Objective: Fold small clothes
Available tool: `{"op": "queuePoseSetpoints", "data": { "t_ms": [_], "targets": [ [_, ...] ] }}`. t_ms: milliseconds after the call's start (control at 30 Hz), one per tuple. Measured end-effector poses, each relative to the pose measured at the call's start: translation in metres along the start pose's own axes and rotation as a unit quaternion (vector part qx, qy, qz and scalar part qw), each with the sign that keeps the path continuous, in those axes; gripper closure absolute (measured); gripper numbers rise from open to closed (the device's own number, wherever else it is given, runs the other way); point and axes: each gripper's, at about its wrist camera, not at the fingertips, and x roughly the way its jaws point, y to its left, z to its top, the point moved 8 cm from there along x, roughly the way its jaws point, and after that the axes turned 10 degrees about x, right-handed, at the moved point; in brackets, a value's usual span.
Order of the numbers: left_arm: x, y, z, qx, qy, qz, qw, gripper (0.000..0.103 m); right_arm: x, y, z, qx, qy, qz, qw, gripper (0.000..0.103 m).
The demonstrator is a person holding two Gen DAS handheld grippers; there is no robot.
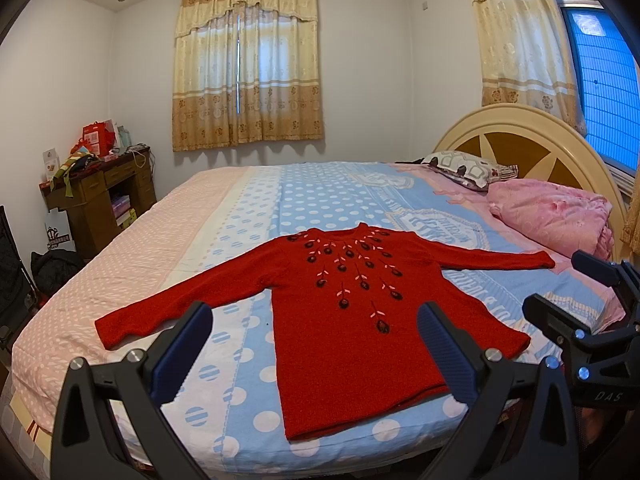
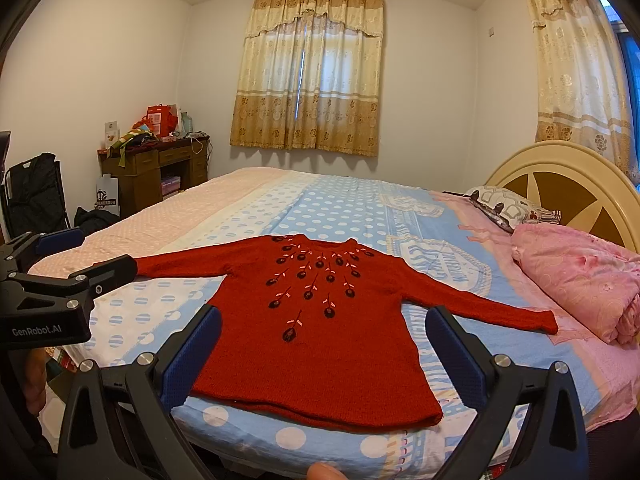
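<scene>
A small red knit sweater (image 1: 340, 320) with dark flower embroidery lies flat, front up, on the bed, both sleeves spread out and its hem near the bed's front edge. It also shows in the right wrist view (image 2: 320, 344). My left gripper (image 1: 314, 316) is open and empty, held in front of the hem, above the bed edge. My right gripper (image 2: 324, 320) is open and empty, also in front of the hem. The right gripper shows at the right edge of the left wrist view (image 1: 560, 284). The left gripper shows at the left edge of the right wrist view (image 2: 96, 252).
The bed has a blue and pink dotted sheet (image 1: 312, 196). A folded pink quilt (image 1: 560, 216) and a patterned pillow (image 1: 468, 168) lie by the cream headboard (image 1: 532, 136) on the right. A cluttered brown desk (image 1: 100, 196) stands at the far left.
</scene>
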Motion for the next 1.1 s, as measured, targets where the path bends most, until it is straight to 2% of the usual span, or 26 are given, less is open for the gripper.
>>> {"op": "queuePoseSetpoints", "data": {
  "t_ms": [300,533,833,1100],
  "targets": [
    [0.006,0.002,0.0,-0.004,0.006,-0.004,1.0,0.0,0.008,0.006,-0.012,-0.003,0.011,0.005,1.0,0.001],
    [0.029,0.003,-0.009,-0.014,0.017,-0.019,0.9996,0.0,0.039,-0.009,-0.029,0.001,0.045,-0.001,0.999,0.001],
    [0.088,0.014,-0.018,0.011,0.054,-0.003,0.9985,0.0,0.096,-0.08,-0.046,0.045,0.095,-0.054,0.993,0.001],
    [0.144,0.022,-0.014,0.023,0.076,0.005,0.9968,0.0,0.138,-0.158,-0.059,0.102,0.14,-0.106,0.979,0.001]
  ]
}}
